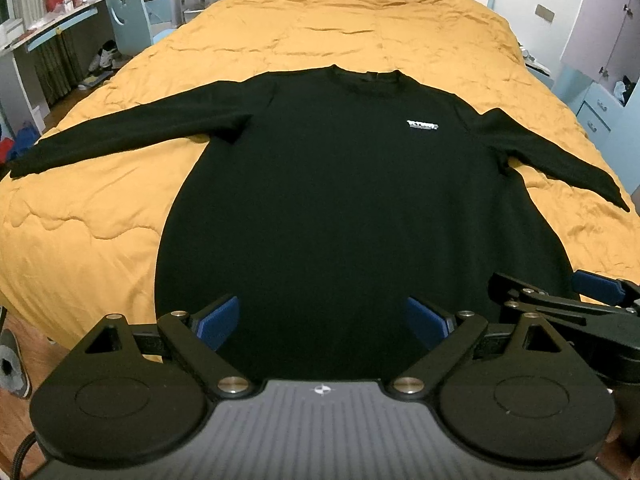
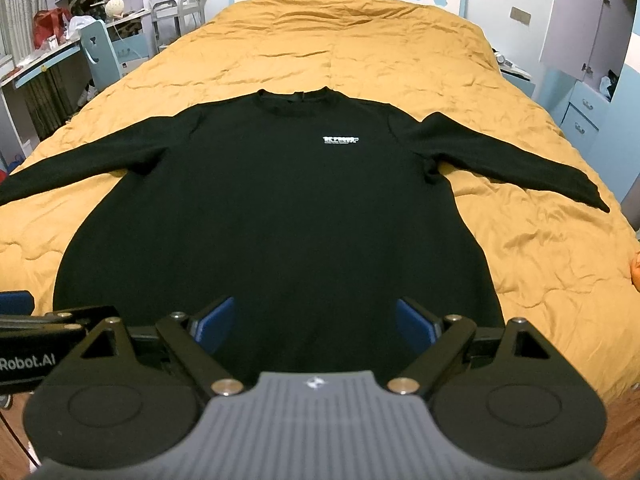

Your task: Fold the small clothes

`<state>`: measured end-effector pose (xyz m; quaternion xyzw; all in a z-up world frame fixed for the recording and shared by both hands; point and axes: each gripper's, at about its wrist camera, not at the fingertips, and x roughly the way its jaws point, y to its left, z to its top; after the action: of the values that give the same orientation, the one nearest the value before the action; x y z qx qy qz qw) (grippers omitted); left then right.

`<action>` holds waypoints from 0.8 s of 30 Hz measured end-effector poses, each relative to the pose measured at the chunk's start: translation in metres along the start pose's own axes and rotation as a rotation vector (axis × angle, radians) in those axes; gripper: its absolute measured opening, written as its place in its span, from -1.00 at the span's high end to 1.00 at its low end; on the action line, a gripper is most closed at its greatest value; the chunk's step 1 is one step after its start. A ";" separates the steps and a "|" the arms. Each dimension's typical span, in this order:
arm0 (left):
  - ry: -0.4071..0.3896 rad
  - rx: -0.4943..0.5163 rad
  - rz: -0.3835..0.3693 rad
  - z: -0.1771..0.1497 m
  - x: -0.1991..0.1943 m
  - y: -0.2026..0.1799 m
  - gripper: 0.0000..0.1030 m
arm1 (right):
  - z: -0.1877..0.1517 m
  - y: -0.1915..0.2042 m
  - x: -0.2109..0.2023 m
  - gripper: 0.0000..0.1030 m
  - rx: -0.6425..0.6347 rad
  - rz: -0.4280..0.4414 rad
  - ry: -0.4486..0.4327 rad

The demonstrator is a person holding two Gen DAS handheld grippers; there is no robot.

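With the black long-sleeved top [image 1: 320, 200] spread flat, front up, on the yellow bed quilt [image 1: 100, 220], folding has not begun; left claw [image 1: 322, 322] and right claw [image 2: 314, 322], both spread and empty above the hem, likely next pinch a sleeve or side edge.

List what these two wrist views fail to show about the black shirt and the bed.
- Black shirt hem: both views, hidden behind the open left gripper and open right gripper.
- White chest logo: too small and blurred to read in either view.
- Left sleeve cuff: cut off by the right wrist view's edge.
- Neck label: dark, unreadable.
- Yellow quilt near edge: hidden by the grippers' bodies.
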<state>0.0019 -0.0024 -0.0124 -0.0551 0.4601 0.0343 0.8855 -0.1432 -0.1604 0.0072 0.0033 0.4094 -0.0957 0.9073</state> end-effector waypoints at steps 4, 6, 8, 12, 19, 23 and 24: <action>0.008 -0.005 -0.006 0.002 0.004 0.002 -1.00 | 0.001 0.001 0.004 -0.61 0.002 -0.003 0.008; 0.011 -0.004 -0.005 0.002 0.005 0.003 -1.00 | 0.000 0.002 0.006 -0.61 -0.001 -0.004 0.014; 0.013 -0.006 -0.007 0.003 0.007 0.004 -1.00 | 0.000 0.003 0.008 -0.61 -0.003 -0.006 0.018; 0.019 -0.007 -0.008 0.004 0.010 0.007 -1.00 | 0.001 0.006 0.013 -0.61 -0.008 -0.003 0.030; 0.007 -0.004 -0.102 0.008 0.016 0.019 -1.00 | 0.007 0.016 0.021 -0.61 -0.028 -0.014 0.024; -0.011 -0.067 -0.188 0.012 0.020 0.043 -1.00 | 0.016 0.024 0.027 -0.61 -0.040 -0.049 -0.007; -0.019 -0.089 -0.187 0.013 0.021 0.051 -1.00 | 0.020 0.028 0.029 -0.61 -0.048 -0.047 -0.011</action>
<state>0.0193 0.0499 -0.0258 -0.1366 0.4425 -0.0276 0.8859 -0.1047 -0.1393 -0.0038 -0.0286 0.4064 -0.1074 0.9069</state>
